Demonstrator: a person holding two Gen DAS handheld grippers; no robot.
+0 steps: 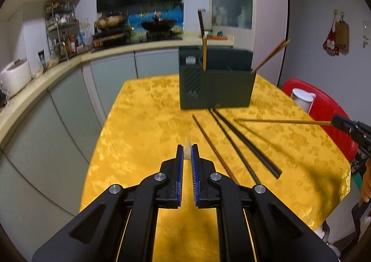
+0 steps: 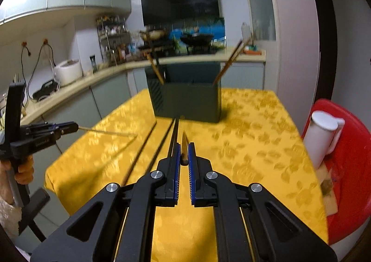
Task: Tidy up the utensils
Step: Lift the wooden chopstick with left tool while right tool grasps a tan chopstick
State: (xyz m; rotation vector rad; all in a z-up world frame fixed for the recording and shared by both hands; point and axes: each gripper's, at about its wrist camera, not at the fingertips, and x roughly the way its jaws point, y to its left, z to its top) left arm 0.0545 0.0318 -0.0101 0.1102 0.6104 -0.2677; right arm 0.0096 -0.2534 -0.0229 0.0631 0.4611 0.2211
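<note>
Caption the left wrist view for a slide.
Left tool grips a pale chopstick above the yellow table; three dark chopsticks lie before the green holder.

Dark green utensil holder (image 1: 218, 85) upright on table, dark chopsticks (image 1: 245, 141) lying before it
</note>
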